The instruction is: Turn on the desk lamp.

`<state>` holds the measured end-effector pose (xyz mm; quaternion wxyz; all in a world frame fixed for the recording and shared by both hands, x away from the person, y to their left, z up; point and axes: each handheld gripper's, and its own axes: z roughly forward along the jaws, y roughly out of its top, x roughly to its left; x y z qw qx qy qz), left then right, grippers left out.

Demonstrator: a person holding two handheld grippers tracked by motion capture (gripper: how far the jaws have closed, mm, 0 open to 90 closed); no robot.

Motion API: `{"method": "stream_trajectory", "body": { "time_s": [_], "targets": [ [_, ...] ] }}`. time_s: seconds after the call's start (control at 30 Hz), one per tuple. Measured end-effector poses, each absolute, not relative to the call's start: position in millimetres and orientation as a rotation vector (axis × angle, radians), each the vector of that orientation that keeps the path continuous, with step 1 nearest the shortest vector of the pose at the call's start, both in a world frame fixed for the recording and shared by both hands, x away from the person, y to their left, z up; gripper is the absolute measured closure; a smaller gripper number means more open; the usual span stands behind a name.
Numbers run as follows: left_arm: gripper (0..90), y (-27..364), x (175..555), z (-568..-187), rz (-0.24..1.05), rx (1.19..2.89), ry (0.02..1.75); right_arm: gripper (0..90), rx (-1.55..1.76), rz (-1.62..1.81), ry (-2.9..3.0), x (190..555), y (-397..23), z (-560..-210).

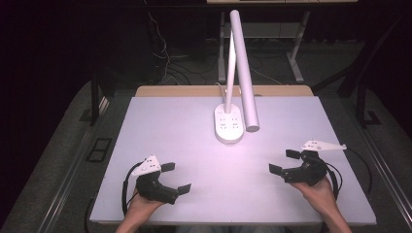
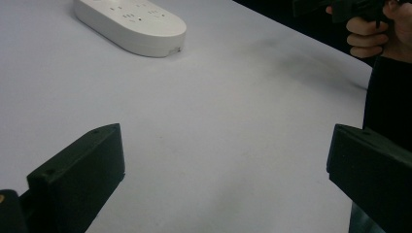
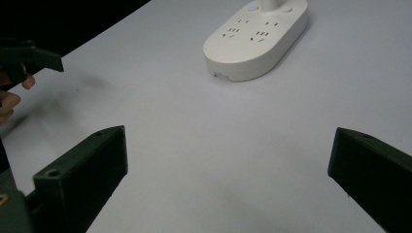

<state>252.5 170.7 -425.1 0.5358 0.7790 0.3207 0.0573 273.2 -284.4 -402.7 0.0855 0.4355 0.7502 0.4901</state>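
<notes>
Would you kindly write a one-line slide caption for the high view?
Two open hand-held grippers, left gripper and right gripper, flank a white desk lamp on a pale table.

The left gripper (image 2: 226, 179) is seen from its own camera, its two black jaws rising from the bottom corners and standing wide apart with nothing between them. Beneath them lies a pale, bare tabletop (image 2: 218, 121). At the far left rests a white oval lamp base (image 2: 131, 22) with socket holes on its top — well apart from the jaws. At the far right, beyond the tabletop's edge, a hand (image 2: 376, 29) grips the other gripper's black body against a dark background.
</notes>
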Motion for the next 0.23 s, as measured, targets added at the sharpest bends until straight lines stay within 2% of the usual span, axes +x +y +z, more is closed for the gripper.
{"method": "stream_trajectory", "body": {
  "time_s": [0.23],
  "targets": [
    [0.0,170.6,253.3,-425.2,0.131,1.853,0.766,0.5,1.315,1.449,2.226,257.1,-290.7,-412.2]
  ]
}}
